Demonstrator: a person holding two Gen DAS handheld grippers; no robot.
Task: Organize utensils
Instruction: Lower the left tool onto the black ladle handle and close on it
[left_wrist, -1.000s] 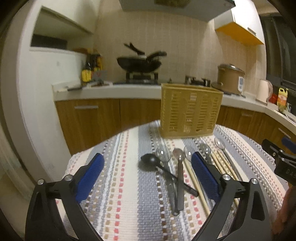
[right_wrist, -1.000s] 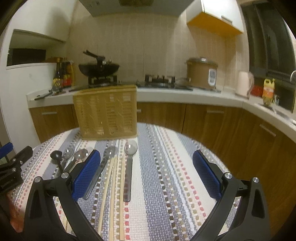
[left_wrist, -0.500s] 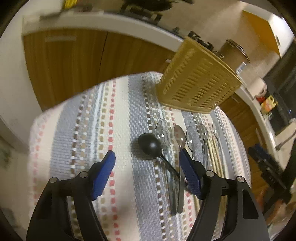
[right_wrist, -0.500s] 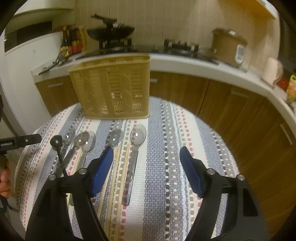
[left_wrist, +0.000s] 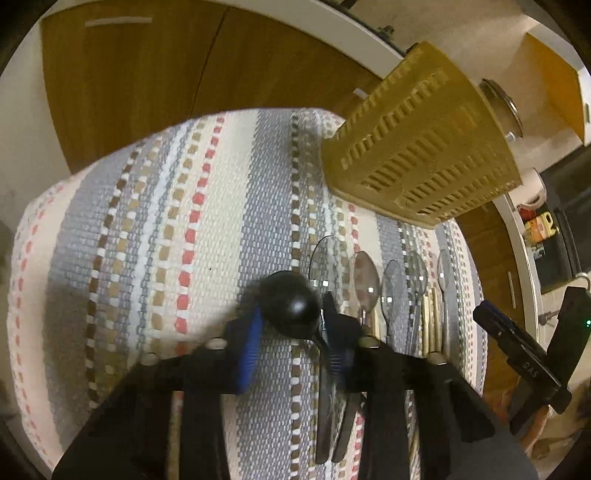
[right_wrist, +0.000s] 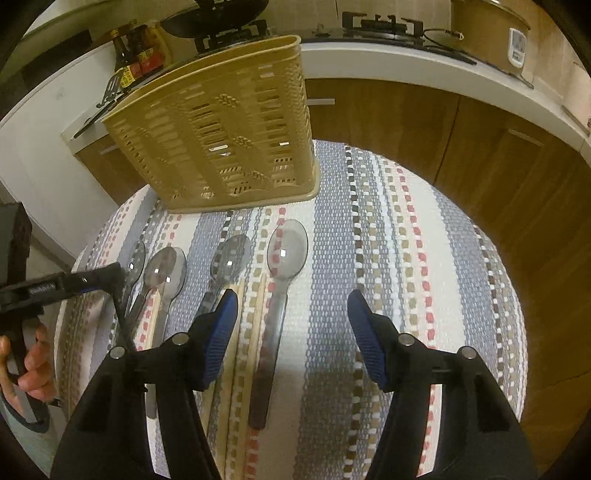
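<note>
1. We see a round table under a striped woven cloth (right_wrist: 424, 229) filling most of both wrist views; wooden cabinet doors (right_wrist: 480, 147) and a pale counter (right_wrist: 406, 61) curve behind it from 10 to 2 o'clock.
2. We find the tan slotted utensil basket (right_wrist: 229, 133) standing upright on the cloth at 11 o'clock in the right wrist view and at 2 o'clock in the left wrist view.
3. We note the left gripper (left_wrist: 291, 345) low at 6 o'clock in its own view. Its jaws have just been closing and now stand narrow, with the neck of the black ladle (left_wrist: 290, 304) between the blue pads. Blur keeps us from telling whether the pads press on it.
4. We note the right gripper (right_wrist: 291, 332) at 6 o'clock in its view. Its jaws have just been closing but remain apart, straddling the handle of the rightmost spoon (right_wrist: 280, 280) without touching it.
5. We count a row of metal spoons (right_wrist: 166, 273) lying bowl-up in front of the basket, handles toward 6 o'clock.
6. We see wooden chopsticks (right_wrist: 236, 332) lying between the spoon handles, parallel to them.
7. A hand (right_wrist: 35, 362) shows at 8 o'clock in the right wrist view.
</note>
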